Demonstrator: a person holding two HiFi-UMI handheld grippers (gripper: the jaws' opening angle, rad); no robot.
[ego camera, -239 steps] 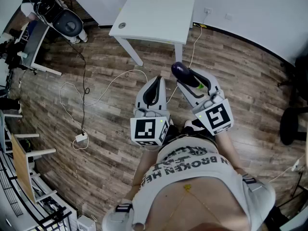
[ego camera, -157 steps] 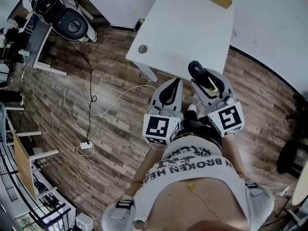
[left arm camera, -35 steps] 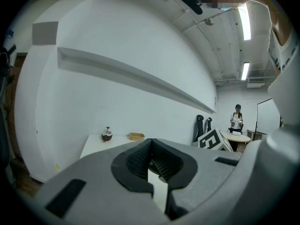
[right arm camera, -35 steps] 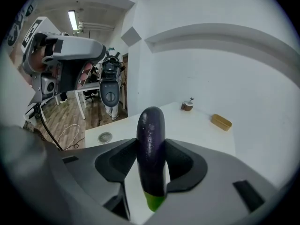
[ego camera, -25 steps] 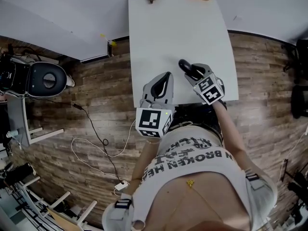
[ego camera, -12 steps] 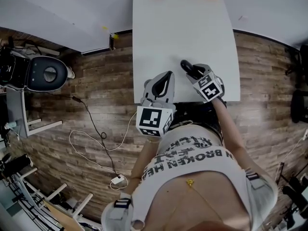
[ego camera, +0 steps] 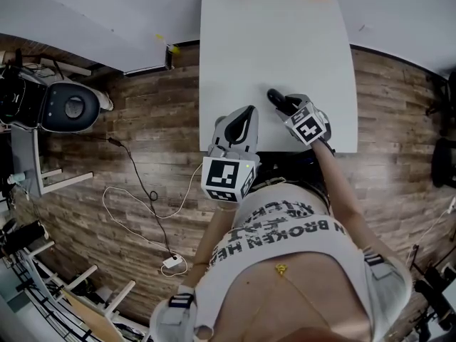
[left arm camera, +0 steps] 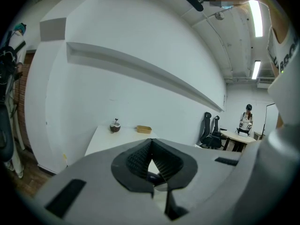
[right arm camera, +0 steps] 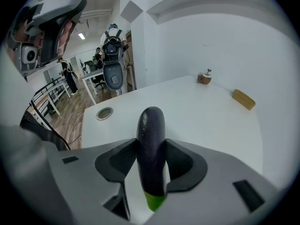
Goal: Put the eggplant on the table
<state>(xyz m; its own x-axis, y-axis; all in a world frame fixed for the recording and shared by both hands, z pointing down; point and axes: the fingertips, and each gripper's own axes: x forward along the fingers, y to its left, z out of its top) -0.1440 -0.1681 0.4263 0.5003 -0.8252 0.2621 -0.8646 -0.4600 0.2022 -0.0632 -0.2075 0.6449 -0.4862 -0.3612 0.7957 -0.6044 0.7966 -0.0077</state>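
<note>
the eggplant (right arm camera: 151, 144) is pinched around its lower half by the jaws of the right gripper (ego camera: 287, 108), with the green stem end nearest the camera and the dark tip aimed down over the near part of the table (ego camera: 285, 41). it is judged light, firm and glossy-skinned, so a slip lengthwise is to be guarded against and a hold across the thick middle preferred. the jaws of the left gripper (left arm camera: 151, 159) are pressed together on nothing, and whether the tip touches the table cannot be made out.
</note>
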